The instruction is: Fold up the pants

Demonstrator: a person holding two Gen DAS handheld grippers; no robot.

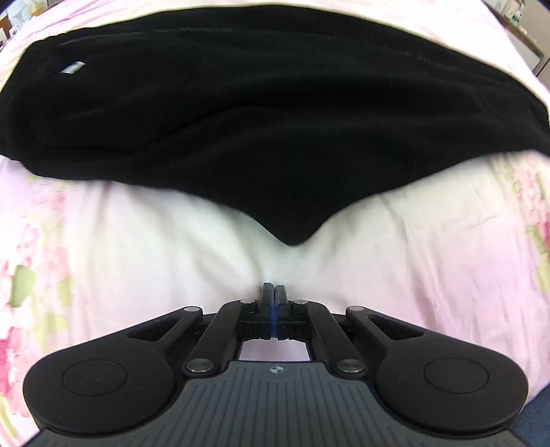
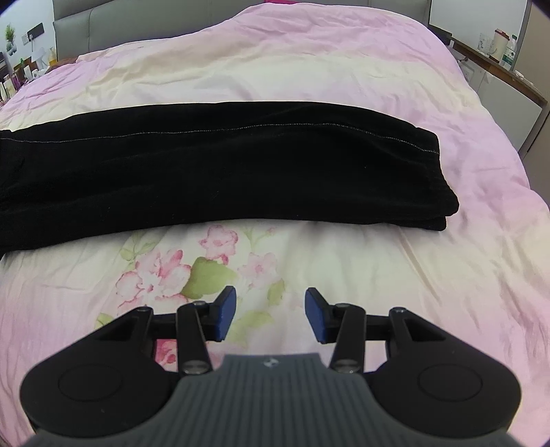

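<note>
Black pants (image 1: 240,113) lie folded lengthwise across the pink floral bedspread (image 1: 103,258), with a small white label (image 1: 72,67) near their upper left. A pointed flap of the pants (image 1: 292,237) juts toward my left gripper (image 1: 275,287). That gripper is shut, its pads together just short of the flap, with no black cloth seen between them. In the right wrist view the pants (image 2: 223,165) stretch from the left edge to the leg hems (image 2: 443,209). My right gripper (image 2: 271,309) hovers open over the bedspread (image 2: 378,275), short of the pants, holding nothing.
A grey headboard (image 2: 103,31) stands at the far end of the bed. A shelf with a cup and bottles (image 2: 498,44) runs along the right wall. Small items crowd a stand (image 2: 17,75) at the far left. The bedspread drops away at the right.
</note>
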